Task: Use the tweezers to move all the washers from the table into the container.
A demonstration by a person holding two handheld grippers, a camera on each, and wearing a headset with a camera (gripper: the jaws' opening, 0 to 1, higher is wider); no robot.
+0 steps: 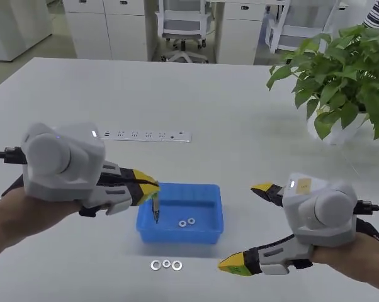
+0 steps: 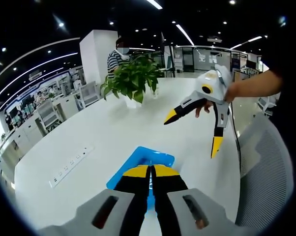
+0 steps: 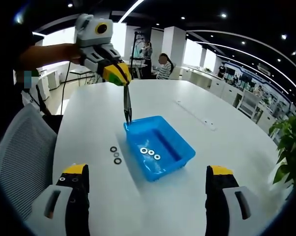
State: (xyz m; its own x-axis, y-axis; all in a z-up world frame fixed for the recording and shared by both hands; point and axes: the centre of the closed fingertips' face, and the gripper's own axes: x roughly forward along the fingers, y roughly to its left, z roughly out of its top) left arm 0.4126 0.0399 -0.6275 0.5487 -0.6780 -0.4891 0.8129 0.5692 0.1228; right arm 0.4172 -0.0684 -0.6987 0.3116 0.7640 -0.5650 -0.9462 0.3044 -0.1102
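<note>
A blue container (image 1: 177, 189) sits in front of me with three steel washers (image 3: 151, 153) lying inside it. Three more washers (image 1: 166, 265) lie in a short row on the white table just in front of its near wall. My left gripper (image 1: 153, 187) is shut on thin dark tweezers (image 1: 156, 211), which hang point-down over the container's left end. In the right gripper view the tweezers (image 3: 127, 105) hang from the left gripper (image 3: 117, 73) above the container's (image 3: 178, 136) corner. My right gripper (image 1: 248, 225) stands open right of the container, holding nothing.
A white power strip (image 1: 145, 135) lies on the table beyond the container. A potted green plant (image 1: 340, 75) stands at the far right. Office chairs and cabinets stand past the table's far edge. A grey mesh chair (image 3: 20, 147) is by the table's near side.
</note>
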